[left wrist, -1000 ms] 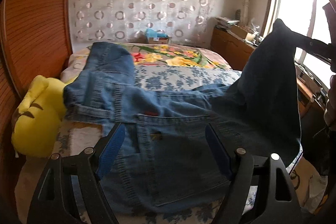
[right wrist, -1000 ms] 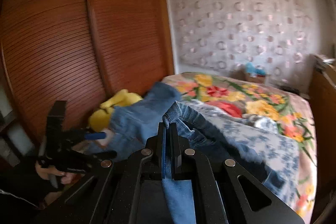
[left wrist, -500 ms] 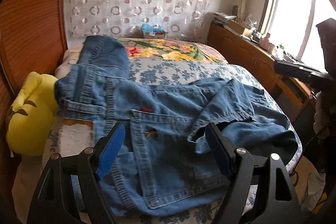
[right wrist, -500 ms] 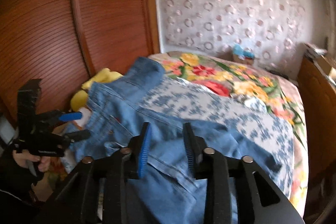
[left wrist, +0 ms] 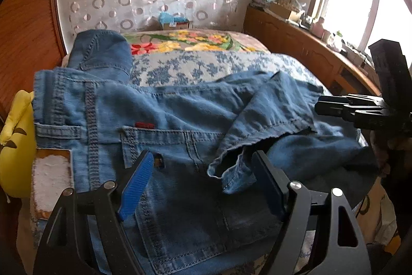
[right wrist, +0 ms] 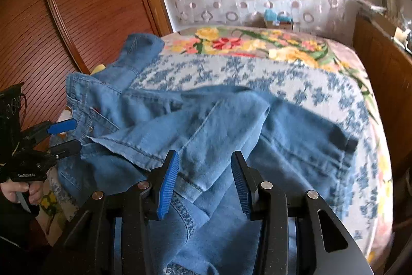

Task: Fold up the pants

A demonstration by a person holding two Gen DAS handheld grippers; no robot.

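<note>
One pair of blue denim pants [left wrist: 180,125] lies spread across the near part of the bed [left wrist: 195,63], waistband toward the yellow plush toy [left wrist: 15,146] at the bed's left edge. One leg is thrown back over the seat in a loose, rumpled fold, hem [left wrist: 226,172] facing the left gripper. Back pockets visible: two. Red tag [left wrist: 144,125] above the nearer pocket: one.

Left gripper [left wrist: 203,187]: two fingers spread wide above the pocket area, cloth below them but no pinch seen.

Right gripper [right wrist: 204,182]: two fingers parting, jaws opening; denim lies between and under them, pads not pressing it.

One hand [right wrist: 22,191] is seen on the left gripper's handle in the right wrist view.

Bed covers counted: two patterns, one blue floral, one bright flowered beyond it. One wooden wardrobe [right wrist: 64,17] stands left of the bed.
</note>
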